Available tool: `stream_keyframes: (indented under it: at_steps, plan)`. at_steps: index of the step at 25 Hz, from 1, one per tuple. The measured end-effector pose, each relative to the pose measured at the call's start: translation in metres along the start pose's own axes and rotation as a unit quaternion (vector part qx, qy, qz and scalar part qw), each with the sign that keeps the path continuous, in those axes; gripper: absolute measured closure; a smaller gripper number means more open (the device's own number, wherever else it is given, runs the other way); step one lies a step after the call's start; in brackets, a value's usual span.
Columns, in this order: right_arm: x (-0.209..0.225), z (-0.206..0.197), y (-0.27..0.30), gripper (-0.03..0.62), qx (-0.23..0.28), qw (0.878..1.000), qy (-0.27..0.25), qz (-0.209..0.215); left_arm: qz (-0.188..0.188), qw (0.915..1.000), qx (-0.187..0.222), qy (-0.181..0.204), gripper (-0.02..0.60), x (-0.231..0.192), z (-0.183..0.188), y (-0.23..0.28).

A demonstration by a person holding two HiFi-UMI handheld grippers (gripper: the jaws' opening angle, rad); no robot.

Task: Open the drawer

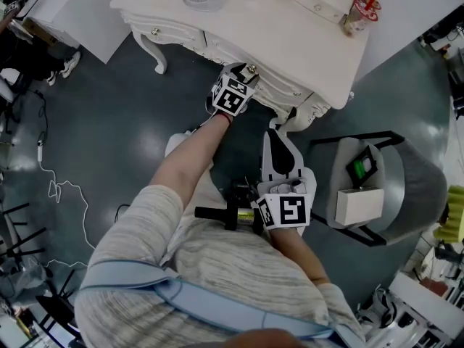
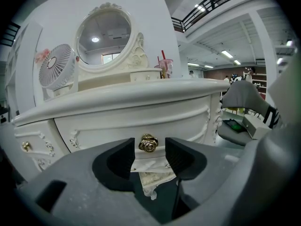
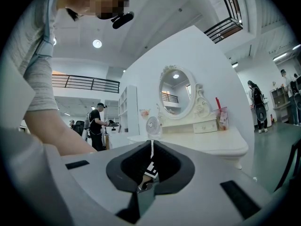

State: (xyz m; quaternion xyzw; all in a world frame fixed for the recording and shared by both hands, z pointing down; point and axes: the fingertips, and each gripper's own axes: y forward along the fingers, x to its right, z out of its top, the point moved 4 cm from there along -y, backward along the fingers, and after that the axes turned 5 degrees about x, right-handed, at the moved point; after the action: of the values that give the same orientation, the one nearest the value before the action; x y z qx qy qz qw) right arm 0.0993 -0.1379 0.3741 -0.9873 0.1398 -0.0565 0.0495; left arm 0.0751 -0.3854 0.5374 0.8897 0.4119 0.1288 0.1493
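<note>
At the front of the white dressing table, just under its overhanging tabletop [image 1: 290, 46], the drawer [image 2: 131, 121] looks shut, its panel level with the carved front around it. Its gold rose-shaped knob [image 2: 148, 144] sits just below the centre of the left tool's view.

The left tool [image 2: 149, 150] has its jaws apart, one dark pad on each side of the knob. A narrow gap shows on both sides, so we see the knob between the tips and not clamped. From the head view this tool is reached out at 12 o'clock against the table's front edge, and its cube shows black-and-white square markers.

The right tool [image 3: 150, 150] is held back near the person's body at 5 o'clock in the head view. Its jaws are together with only a thin slit left, and nothing is between them.

In the left tool's view a smaller gold knob [image 2: 26, 146] sits at 8 o'clock. On the tabletop a small fan [image 2: 55, 72] stands at 10 o'clock, an oval mirror [image 2: 104, 36] at 11 o'clock, and a cup with a red straw [image 2: 164, 67] at 1 o'clock; its label is too small to read. At 3 o'clock a grey chair [image 2: 240, 95] stands beside the table, carrying a white box [image 1: 359, 205].
</note>
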Motion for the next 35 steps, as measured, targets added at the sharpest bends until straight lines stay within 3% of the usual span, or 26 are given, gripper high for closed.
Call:
stream_keyframes:
  at_steps: [5, 10, 24, 35]
  plan:
    - [-0.001, -0.001, 0.000, 0.583, -0.001, 1.000, 0.002, 0.002, 0.000, 0.9998, -0.019, -0.002, 0.389, -0.001, -0.002, 0.004]
    - [0.000, 0.000, 0.001, 0.583, -0.001, 1.000, 0.000, 0.001, 0.003, 0.9996, -0.029, 0.001, 0.446, -0.001, -0.004, 0.008]
    - [0.002, -0.001, 0.001, 0.583, -0.002, 1.000, -0.005, -0.002, -0.007, 0.9994, -0.035, -0.002, 0.453, -0.002, -0.004, 0.006]
    - [0.002, 0.000, 0.001, 0.583, 0.002, 1.000, -0.009, 0.002, -0.005, 0.9997, -0.022, -0.008, 0.453, 0.006, -0.017, -0.023]
